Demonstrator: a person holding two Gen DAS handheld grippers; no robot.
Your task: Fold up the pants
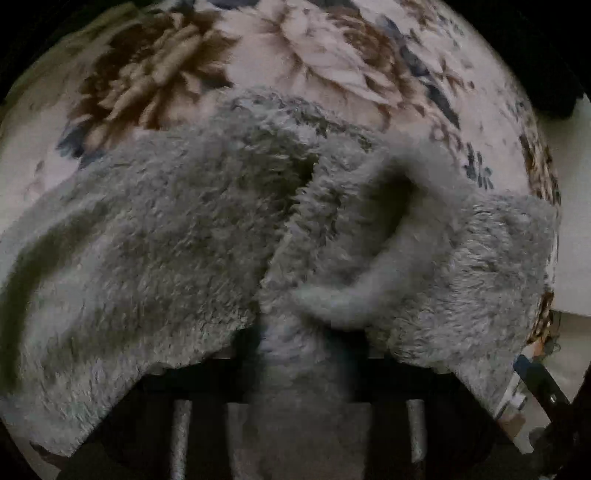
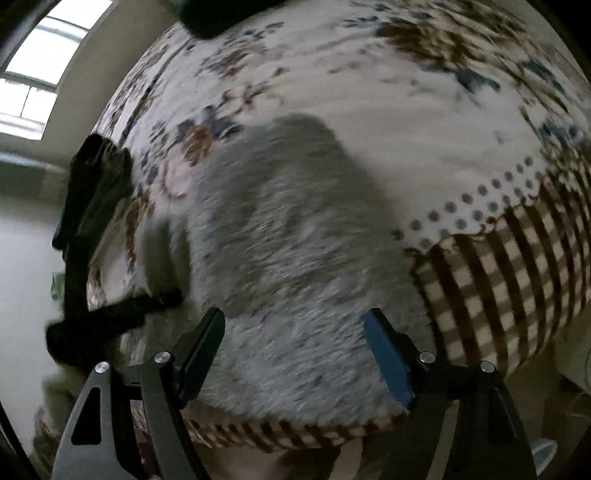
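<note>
The grey fleece pants (image 1: 192, 236) lie bunched on a floral bedspread (image 1: 295, 48). In the left wrist view the fabric drapes over my left gripper (image 1: 299, 354), hiding its fingers; a bunch of fleece runs down between them, so it is shut on the pants. In the right wrist view the pants (image 2: 295, 236) spread below my right gripper (image 2: 295, 332), whose jaws stand wide apart and empty just above the near edge of the fabric. The left gripper's dark body (image 2: 96, 280) shows at the left, at the pants' edge.
A brown checked blanket (image 2: 509, 288) lies at the bed's right corner. A dark garment (image 2: 207, 14) sits at the far edge of the bed. A window (image 2: 40, 74) and a pale wall are at the left, beyond the bed's side.
</note>
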